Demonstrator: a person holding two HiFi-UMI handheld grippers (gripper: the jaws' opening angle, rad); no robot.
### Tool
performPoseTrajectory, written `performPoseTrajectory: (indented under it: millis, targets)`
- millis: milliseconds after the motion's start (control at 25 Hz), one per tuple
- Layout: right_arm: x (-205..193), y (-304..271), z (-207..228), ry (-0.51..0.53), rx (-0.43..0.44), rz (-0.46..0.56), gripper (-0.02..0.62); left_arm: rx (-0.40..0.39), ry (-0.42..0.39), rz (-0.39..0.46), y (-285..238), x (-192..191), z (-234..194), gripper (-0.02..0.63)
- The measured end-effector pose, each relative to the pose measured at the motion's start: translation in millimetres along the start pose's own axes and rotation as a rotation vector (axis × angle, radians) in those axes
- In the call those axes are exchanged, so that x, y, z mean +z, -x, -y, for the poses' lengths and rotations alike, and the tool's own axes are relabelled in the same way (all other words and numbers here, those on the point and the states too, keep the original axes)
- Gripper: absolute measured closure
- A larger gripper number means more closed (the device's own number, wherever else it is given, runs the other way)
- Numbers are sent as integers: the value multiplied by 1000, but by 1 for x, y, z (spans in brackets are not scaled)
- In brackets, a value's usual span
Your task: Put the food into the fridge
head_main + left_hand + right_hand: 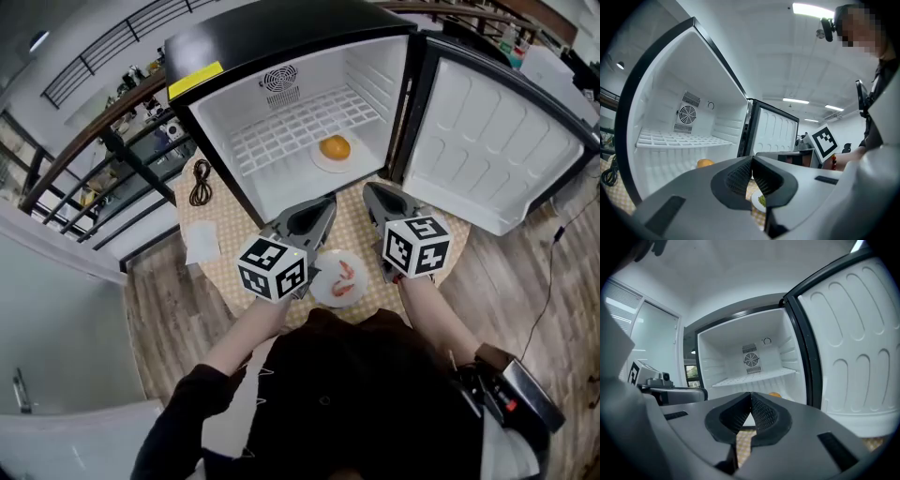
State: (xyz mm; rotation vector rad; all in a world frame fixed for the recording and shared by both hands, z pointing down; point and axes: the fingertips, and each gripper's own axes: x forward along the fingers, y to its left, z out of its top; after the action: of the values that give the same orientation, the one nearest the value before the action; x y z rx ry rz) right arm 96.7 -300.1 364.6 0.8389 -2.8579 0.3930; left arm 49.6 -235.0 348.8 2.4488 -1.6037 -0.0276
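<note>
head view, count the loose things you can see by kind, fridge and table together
plates: 2, orange food plate, shrimp plate
cable: 1
paper: 1
total: 4

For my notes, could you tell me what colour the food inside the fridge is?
The food is orange; the head view shows it best.
</note>
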Motion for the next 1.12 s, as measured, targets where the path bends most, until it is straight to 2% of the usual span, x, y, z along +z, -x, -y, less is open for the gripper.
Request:
performPoseTrajectory:
  millis: [240, 480, 800, 1120]
  targets:
    - [-15, 23, -32, -33, -90, 7, 578, -94, 24, -22, 40, -7, 3, 592]
    - [-30, 46, -65, -29, -174, -3, 578, -195, 3, -30, 72, -13, 21, 592]
    - [-46, 73, -105, -37, -247, -8, 578, -270, -8, -38, 109, -19, 34, 592]
    - [-60, 78, -132, -64, -259, -8, 578, -307, -13, -56, 132, -24, 39, 592]
